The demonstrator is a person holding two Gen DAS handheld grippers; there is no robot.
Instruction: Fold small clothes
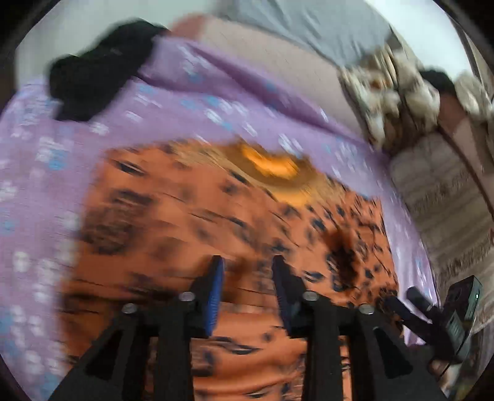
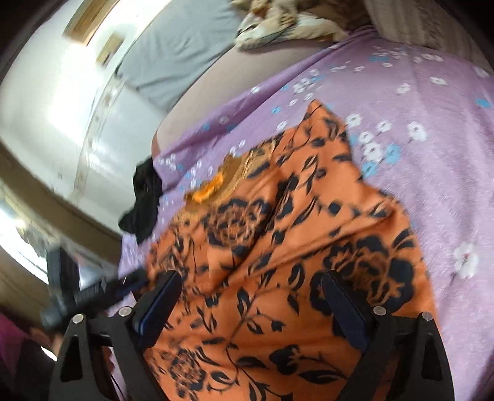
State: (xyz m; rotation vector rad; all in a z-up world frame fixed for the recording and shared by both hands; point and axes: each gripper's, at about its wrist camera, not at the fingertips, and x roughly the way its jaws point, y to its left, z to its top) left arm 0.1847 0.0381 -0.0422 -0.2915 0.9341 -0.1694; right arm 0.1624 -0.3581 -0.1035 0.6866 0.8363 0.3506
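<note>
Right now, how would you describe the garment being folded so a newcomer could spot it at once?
Start from the purple bedsheet with small white and blue flowers. Spread across its middle, under both sets of jaws, lies the orange garment, printed with large black roses and leaves. Its only clothing neighbour on the sheet is a plain black garment bunched near the edge.

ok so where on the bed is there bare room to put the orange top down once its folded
The purple floral sheet lies bare on the right of the orange floral top, up to the patterned pillows. A narrower bare strip runs between the top's neckline and the sheet's far edge. It is crowded on the left, where the black garment sits at the bed edge.
</note>
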